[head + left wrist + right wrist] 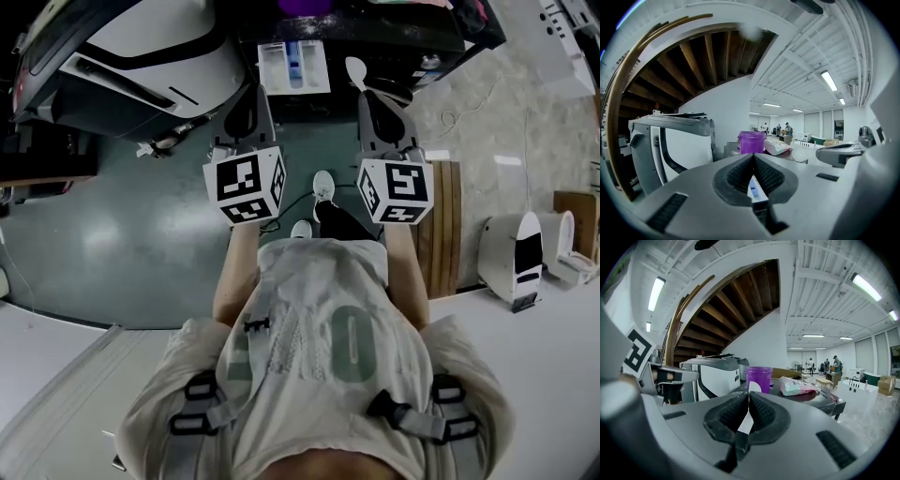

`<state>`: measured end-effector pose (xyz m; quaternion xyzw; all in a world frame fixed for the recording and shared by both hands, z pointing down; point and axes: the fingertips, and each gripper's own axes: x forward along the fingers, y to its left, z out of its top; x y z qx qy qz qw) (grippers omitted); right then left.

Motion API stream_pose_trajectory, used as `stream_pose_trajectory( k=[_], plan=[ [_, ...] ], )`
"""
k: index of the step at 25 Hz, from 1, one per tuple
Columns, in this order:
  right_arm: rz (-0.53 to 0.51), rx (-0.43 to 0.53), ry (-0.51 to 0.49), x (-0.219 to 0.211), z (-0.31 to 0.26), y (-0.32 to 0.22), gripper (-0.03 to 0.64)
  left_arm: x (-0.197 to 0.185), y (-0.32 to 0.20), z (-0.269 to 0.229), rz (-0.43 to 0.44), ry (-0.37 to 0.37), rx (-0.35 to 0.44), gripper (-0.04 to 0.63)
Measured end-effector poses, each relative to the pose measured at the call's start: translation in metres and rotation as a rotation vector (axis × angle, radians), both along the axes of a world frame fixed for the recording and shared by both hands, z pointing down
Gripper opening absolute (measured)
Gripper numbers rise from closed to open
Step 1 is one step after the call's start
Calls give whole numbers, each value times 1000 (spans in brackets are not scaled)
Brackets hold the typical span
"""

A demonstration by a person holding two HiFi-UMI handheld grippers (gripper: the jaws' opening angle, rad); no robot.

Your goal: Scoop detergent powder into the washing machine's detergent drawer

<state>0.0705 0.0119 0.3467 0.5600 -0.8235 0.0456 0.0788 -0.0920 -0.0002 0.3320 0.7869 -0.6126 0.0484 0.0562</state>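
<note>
Forward, left tongs (753, 157) gripping drawer (295, 67), right tongs (749, 394) alongside, gripping scoop (356, 68).

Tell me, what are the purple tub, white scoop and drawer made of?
The purple tub: probably plastic, evenly coloured, with a thin moulded rim. The scoop in the right gripper: smooth white, likely plastic. The drawer in the left gripper: white moulded compartments with a blue insert, likely plastic too.

I worked in a big open workshop hall: strip lights (656, 291) on a white ceiling (825, 301), bare timber stairs (736, 305) overhead, a washer (712, 373) beside a dark table (825, 399), people (834, 363) far back.
</note>
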Motion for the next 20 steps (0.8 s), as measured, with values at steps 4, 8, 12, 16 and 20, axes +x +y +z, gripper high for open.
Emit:
stream_pose_trajectory(
  k=[4,8,12,16,20],
  plan=[
    [-17,10,4,12,-8,-41,12,13,-40,-9,-16,2,9,20],
    [-22,13,-16,23,-11,-76,12,25,-72,-8,-30,2,-1,20],
    [-37,16,-34,27,-11,-99,12,37,-89,-6,-34,12,-14,20],
    [-39,7,-45,30,-10,-115,12,43,-100,-12,-30,6,-6,20],
    [-35,1,-48,29,-11,-125,12,37,-113,-15,-35,5,-7,20]
  ],
)
